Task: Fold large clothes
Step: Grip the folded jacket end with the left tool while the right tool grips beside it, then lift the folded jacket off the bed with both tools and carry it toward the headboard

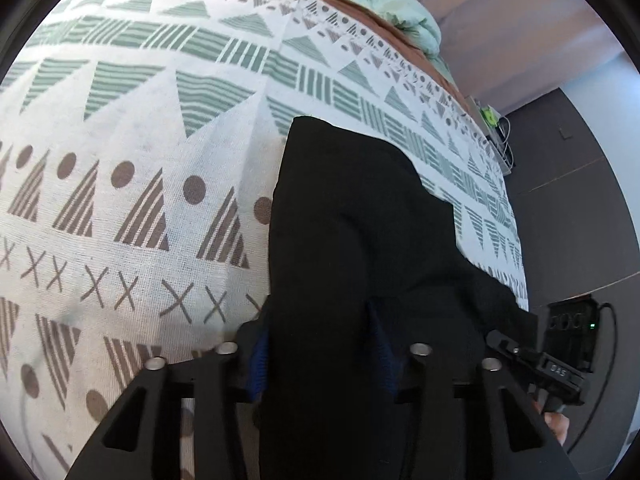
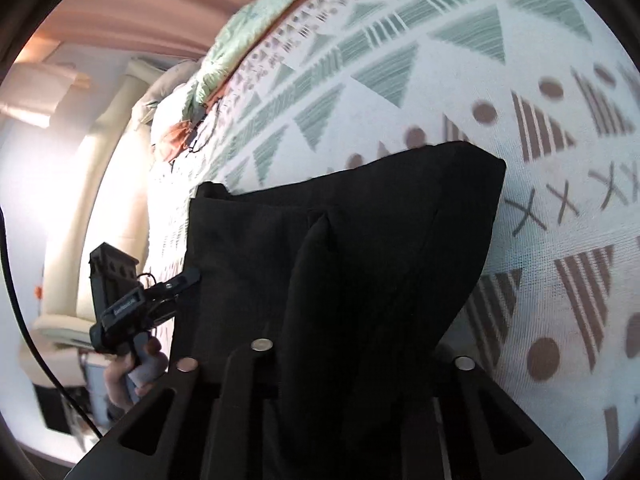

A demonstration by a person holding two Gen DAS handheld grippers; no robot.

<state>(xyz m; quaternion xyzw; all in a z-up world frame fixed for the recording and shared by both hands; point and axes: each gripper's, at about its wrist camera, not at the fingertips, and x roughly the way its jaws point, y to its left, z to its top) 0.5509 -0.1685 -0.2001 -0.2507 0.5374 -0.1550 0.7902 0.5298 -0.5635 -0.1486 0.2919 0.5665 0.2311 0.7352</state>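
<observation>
A large black garment [image 1: 352,240] hangs and drapes over the patterned bed cover [image 1: 140,200]. My left gripper [image 1: 320,360] is shut on its near edge; the blue finger pads [image 1: 258,364] pinch the cloth, which hides the tips. In the right wrist view the same black garment [image 2: 360,248] fills the centre and my right gripper [image 2: 352,360] is shut on it, its fingers buried in cloth. Each gripper shows in the other's view: the right gripper [image 1: 532,364] at the garment's right edge, the left gripper [image 2: 160,296] at its left edge.
The bed cover [image 2: 520,80] is white with green and brown triangles, dots and crosses. A pale green quilt [image 1: 392,4] lies at the head of the bed. Dark floor [image 1: 568,208] and cables lie beyond the bed's edge. A cream armchair [image 2: 92,208] stands beside the bed.
</observation>
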